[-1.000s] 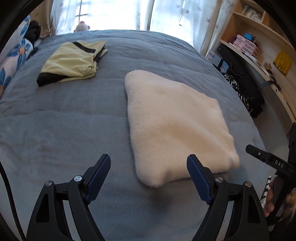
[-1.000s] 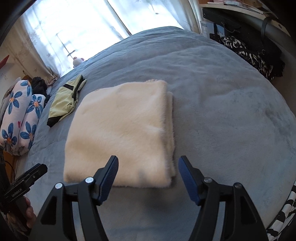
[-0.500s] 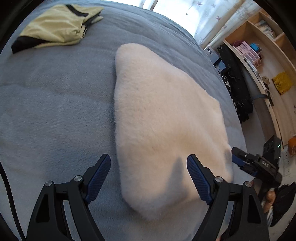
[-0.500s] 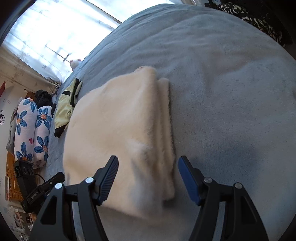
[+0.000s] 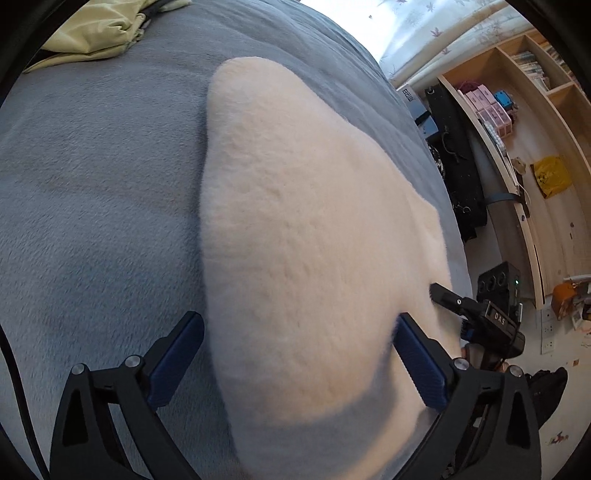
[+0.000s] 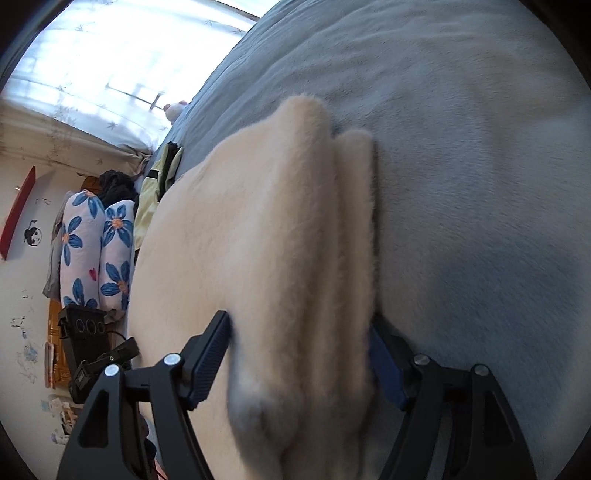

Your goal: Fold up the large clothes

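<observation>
Left wrist view shows the blue-grey bed (image 5: 92, 192) carrying everything, with the folded cream fleece garment (image 5: 306, 229) lying on its near half, close to the near edge. The garment's long axis runs away from both tongs toward the far edge, so each tool meets one near corner end-on. The left gripper (image 5: 301, 363) stands over the garment's near left corner, its jaws just opened further to very wide; cloth lies between them, but the pads do not press it. The right gripper (image 6: 299, 363) straddles the stacked layers at the near right corner; its jaws have also just been widening, the fleece fills the gap, and whether the pads bear on it I cannot tell. Both hands look equally near, so I judge the next move to be a two-handed pinch of the near edge, lifted toward the far one. At the bed's far left corner lies a folded yellow-green garment (image 5: 96, 33). No containers on the bed.
</observation>
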`<state>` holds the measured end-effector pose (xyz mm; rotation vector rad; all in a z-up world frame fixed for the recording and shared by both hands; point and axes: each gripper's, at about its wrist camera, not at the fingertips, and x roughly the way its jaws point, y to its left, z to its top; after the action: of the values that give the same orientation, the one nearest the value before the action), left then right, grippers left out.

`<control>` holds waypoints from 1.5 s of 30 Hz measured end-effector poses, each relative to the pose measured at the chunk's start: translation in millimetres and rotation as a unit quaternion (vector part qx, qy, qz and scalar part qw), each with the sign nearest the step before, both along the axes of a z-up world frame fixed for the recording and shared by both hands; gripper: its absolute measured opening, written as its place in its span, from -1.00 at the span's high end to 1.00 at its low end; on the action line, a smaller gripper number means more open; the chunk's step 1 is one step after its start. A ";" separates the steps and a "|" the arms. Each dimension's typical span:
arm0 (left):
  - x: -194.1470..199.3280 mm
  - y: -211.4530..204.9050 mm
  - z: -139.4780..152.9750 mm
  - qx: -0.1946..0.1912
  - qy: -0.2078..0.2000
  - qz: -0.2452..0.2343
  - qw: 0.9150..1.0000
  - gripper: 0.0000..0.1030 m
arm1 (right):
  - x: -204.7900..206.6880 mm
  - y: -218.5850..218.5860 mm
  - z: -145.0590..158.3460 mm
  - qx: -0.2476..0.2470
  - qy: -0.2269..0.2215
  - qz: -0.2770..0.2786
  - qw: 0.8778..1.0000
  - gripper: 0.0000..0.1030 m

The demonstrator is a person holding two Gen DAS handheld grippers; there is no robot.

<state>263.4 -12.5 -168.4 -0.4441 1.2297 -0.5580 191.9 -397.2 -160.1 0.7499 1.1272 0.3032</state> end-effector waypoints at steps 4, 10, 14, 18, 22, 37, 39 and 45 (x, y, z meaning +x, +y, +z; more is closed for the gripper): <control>10.0 -10.4 -5.5 -0.006 0.001 -0.010 1.000 -0.97 | 10.9 0.1 -8.2 0.019 -0.002 0.008 1.000 -0.51; 25.9 -27.1 -9.4 0.010 0.007 -0.023 1.000 -0.99 | 21.1 5.9 -10.4 0.016 -0.001 0.012 1.000 -0.51; 31.7 -36.2 -9.5 0.021 0.008 -0.026 0.999 -0.99 | 22.3 10.1 -7.6 0.003 -0.001 0.013 1.000 -0.50; 29.7 -40.8 -4.2 0.038 0.001 -0.023 0.999 -0.99 | 24.6 17.4 -0.2 -0.010 0.004 0.006 1.000 -0.37; 22.5 -45.4 6.8 0.069 -0.025 -0.022 0.997 -0.79 | 22.6 29.1 15.6 -0.035 -0.001 0.007 0.999 -0.01; -6.9 -25.1 87.0 0.162 -0.141 -0.032 0.976 -0.35 | 5.9 109.5 96.9 -0.130 -0.052 0.033 0.990 0.17; -8.9 -6.6 98.0 0.168 -0.148 -0.025 0.974 -0.35 | 7.0 124.4 102.8 -0.126 -0.060 0.038 0.989 0.17; -4.5 68.3 134.2 0.190 -0.157 0.003 0.969 -0.35 | 33.5 194.5 129.6 -0.102 -0.089 0.072 0.988 0.17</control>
<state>258.9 55.8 -34.1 -0.0321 0.9991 -0.3588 225.4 -202.7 -30.5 0.4523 1.0271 0.3625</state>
